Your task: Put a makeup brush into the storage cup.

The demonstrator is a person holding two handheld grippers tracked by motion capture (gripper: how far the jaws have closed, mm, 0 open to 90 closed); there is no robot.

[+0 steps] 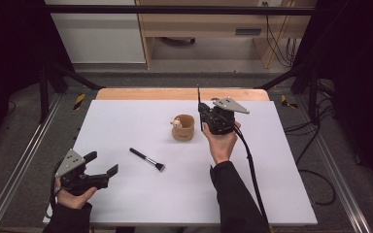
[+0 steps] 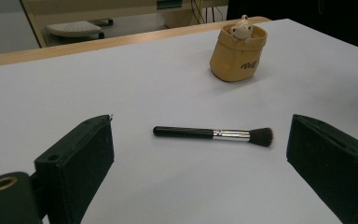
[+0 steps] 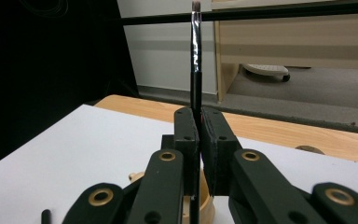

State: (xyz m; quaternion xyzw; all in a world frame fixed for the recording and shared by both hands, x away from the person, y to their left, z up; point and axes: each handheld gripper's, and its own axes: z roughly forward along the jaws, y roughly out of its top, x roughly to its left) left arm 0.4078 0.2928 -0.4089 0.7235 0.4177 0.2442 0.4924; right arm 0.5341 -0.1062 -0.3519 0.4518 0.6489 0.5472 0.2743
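Note:
My right gripper (image 1: 202,114) is held above the table just right of a tan cup (image 1: 183,128), shut on a thin dark brush (image 1: 198,99) that stands upright out of its jaws. In the right gripper view the thin brush (image 3: 195,46) rises from between the closed pads of that gripper (image 3: 199,116), with the cup's rim (image 3: 209,205) below. A black make-up brush (image 1: 147,159) lies flat on the white table. It lies ahead of my left gripper (image 2: 199,149), bristles to the right (image 2: 214,134). My left gripper (image 1: 103,163) rests near the front left, open and empty.
A small cream figure (image 2: 240,29) sits in the tan cup (image 2: 237,53). The white tabletop (image 1: 126,121) ends in a wooden strip at the back. Black frame bars and cables stand beyond the table's sides, with wooden furniture behind.

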